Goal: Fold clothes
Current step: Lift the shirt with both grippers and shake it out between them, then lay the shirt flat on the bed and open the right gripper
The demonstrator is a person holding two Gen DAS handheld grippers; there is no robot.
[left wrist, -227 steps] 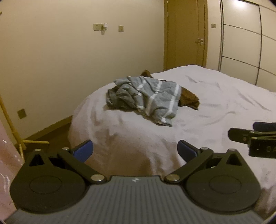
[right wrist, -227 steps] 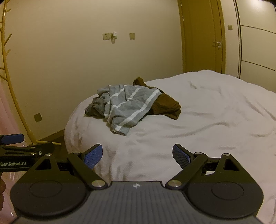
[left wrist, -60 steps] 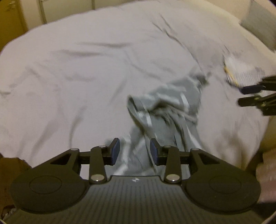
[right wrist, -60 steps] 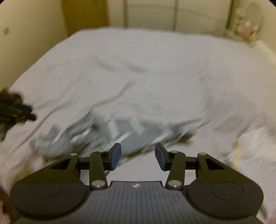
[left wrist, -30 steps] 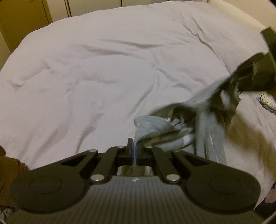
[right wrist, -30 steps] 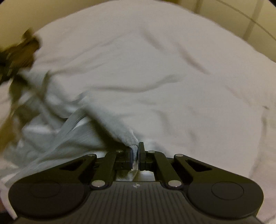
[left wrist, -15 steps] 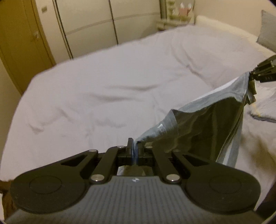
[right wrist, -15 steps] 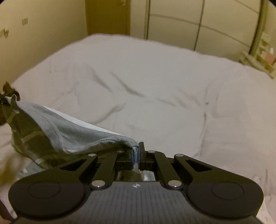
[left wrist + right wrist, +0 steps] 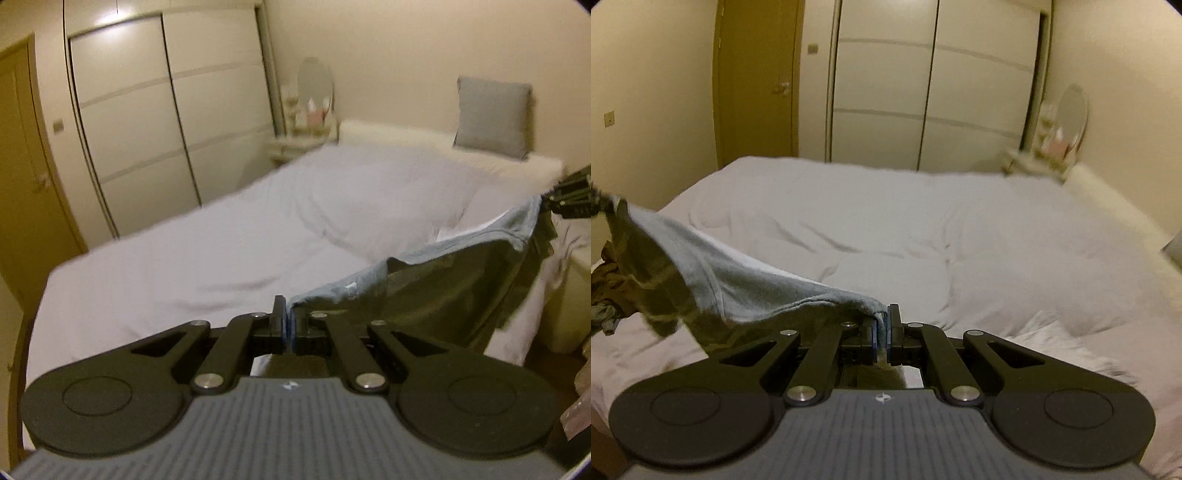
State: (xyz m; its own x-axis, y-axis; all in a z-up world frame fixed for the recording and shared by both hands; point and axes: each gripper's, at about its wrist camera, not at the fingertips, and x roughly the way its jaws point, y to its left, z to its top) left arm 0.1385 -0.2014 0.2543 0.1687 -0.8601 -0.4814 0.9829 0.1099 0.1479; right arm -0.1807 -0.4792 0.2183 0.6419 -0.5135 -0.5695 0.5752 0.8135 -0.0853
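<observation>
A grey striped shirt [image 9: 454, 280] hangs stretched in the air between my two grippers, above the near edge of the white bed [image 9: 221, 251]. My left gripper [image 9: 287, 325] is shut on one top corner of it. My right gripper [image 9: 882, 328] is shut on the other corner, and the shirt [image 9: 713, 277] runs off to the left in that view. The right gripper also shows at the right edge of the left wrist view [image 9: 570, 197]. The shirt's lower part hangs out of sight below.
A brown garment [image 9: 605, 280] lies on the bed's left end. A grey cushion [image 9: 493, 116] leans at the headboard. A small vanity with a round mirror [image 9: 314, 88] stands by the sliding wardrobe doors [image 9: 166, 110]. A wooden door [image 9: 753, 85] is beyond the bed.
Both grippers have lifted higher with the shirt held between them, so it hangs spread out. The views now tilt up toward the wardrobe and walls.
</observation>
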